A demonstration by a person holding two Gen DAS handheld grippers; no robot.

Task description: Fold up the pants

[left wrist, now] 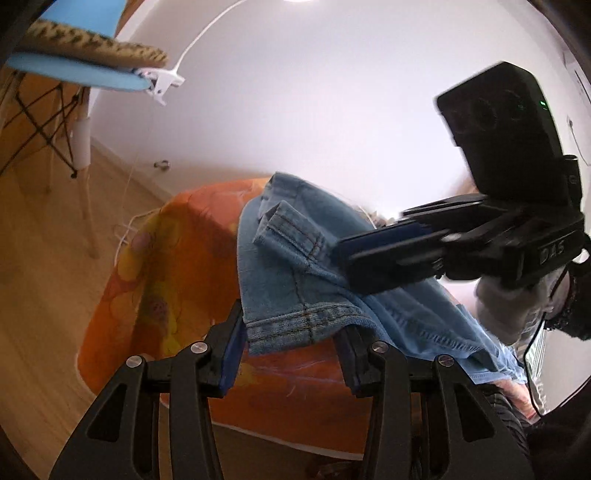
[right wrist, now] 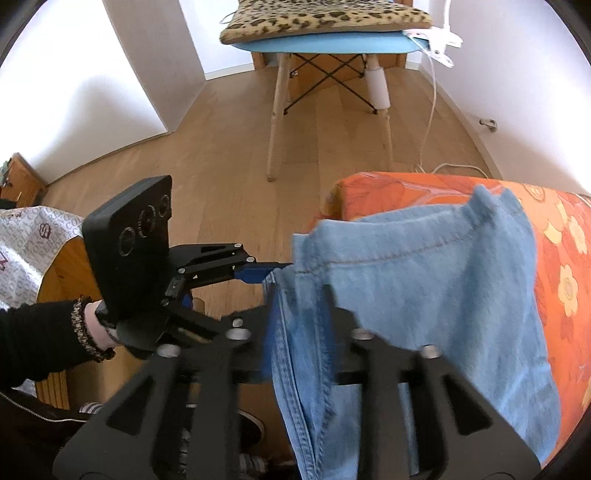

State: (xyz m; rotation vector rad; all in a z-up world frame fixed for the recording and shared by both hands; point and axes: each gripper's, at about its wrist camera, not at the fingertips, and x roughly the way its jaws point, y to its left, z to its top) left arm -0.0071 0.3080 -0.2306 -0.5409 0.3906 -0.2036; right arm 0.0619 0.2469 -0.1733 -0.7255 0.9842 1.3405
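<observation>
Lying across the orange flower-printed tablecloth on the table: light-blue denim pants, one end hanging over the near edge.

Left black two-finger gripper: jaws part-way apart, stitched denim hem held between the blue pads, cloth touching both.

Right black two-finger gripper: jaws parted, denim fold hanging between them; whether the pads still press it cannot be told through the blur.

Background: blue chair with pale wooden legs, leopard-print cushion on its seat, light wooden floor, white clip at the seat edge.
</observation>
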